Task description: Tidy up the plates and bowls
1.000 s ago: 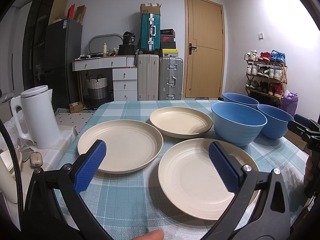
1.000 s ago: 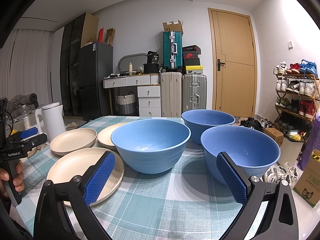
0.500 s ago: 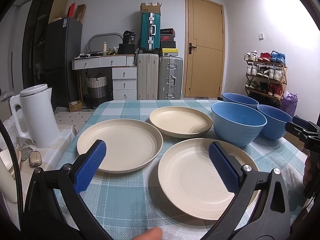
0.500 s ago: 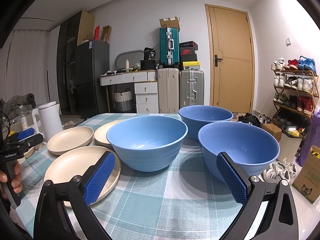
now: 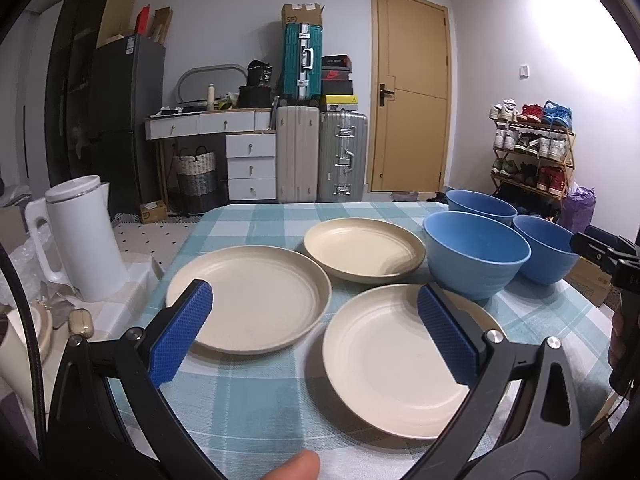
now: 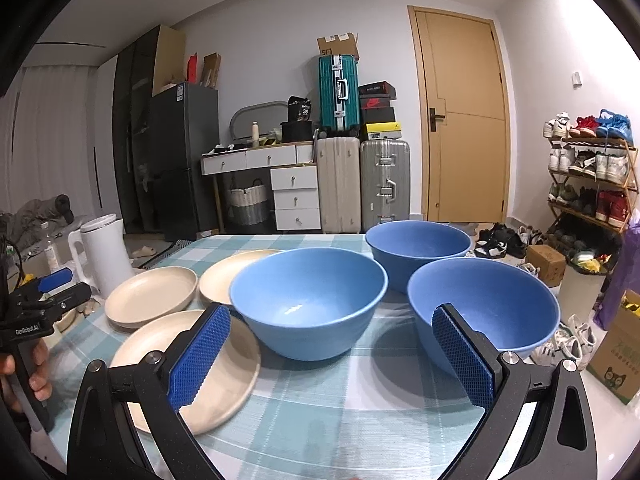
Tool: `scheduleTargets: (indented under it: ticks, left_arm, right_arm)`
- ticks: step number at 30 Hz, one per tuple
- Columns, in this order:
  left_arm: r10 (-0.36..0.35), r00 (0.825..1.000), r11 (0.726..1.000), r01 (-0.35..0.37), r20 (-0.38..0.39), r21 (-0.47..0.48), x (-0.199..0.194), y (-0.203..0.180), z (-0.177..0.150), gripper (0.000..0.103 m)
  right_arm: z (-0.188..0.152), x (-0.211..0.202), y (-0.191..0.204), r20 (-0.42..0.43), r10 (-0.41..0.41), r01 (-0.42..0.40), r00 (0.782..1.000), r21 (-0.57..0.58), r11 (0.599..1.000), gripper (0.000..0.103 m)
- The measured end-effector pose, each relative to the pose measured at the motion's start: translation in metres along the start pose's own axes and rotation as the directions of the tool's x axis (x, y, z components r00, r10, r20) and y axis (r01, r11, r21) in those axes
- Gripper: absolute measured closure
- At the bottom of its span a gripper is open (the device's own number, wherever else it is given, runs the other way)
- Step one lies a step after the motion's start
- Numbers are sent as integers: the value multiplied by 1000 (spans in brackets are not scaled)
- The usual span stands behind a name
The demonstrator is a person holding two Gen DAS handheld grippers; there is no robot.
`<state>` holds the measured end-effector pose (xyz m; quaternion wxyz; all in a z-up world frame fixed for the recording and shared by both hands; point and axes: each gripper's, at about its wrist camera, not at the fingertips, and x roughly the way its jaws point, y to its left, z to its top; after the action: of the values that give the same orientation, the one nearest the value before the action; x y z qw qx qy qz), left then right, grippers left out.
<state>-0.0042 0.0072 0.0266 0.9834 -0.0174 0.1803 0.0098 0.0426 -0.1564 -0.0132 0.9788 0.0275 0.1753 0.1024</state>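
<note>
Three cream plates lie on a checked tablecloth: a left plate (image 5: 248, 296), a far plate (image 5: 362, 248) and a near plate (image 5: 396, 356). Three blue bowls stand to their right: a middle bowl (image 6: 308, 300), a far bowl (image 6: 418, 246) and a right bowl (image 6: 484, 308). My left gripper (image 5: 316, 328) is open, hovering low between the left and near plates and holding nothing. Also open and empty, my right gripper (image 6: 328, 356) is held in front of the middle and right bowls. Each gripper shows at the edge of the other's view.
A white kettle (image 5: 80, 240) stands on a side surface left of the table (image 5: 256, 400). Beyond the far table edge are suitcases (image 5: 320, 160), a drawer desk, a fridge and a door. A shoe rack (image 6: 592, 184) and cardboard boxes sit on the right.
The right gripper has risen slightly over the last second, so the bowls show lower in its view. The left gripper has barely moved. No plate or bowl has shifted.
</note>
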Motion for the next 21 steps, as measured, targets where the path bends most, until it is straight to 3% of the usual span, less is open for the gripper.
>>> scheduleTargets:
  ticks: [11,15,21]
  left_arm:
    - [48,998,994,-51,-36,-100,-18,35,32,1]
    - [82,996,987,-87,-40,-133,-24,54,40,1]
    - [103,993,972,-113,-60,-207,-26,85,51,1]
  right_arm:
    - [31,-4,41,-4,94,-94,996,-22,995,0]
    - [41,8,57,-50,142,-143,989,-25,989,0]
    - [49,15,89,-50,157,-160,986,-65,985,0]
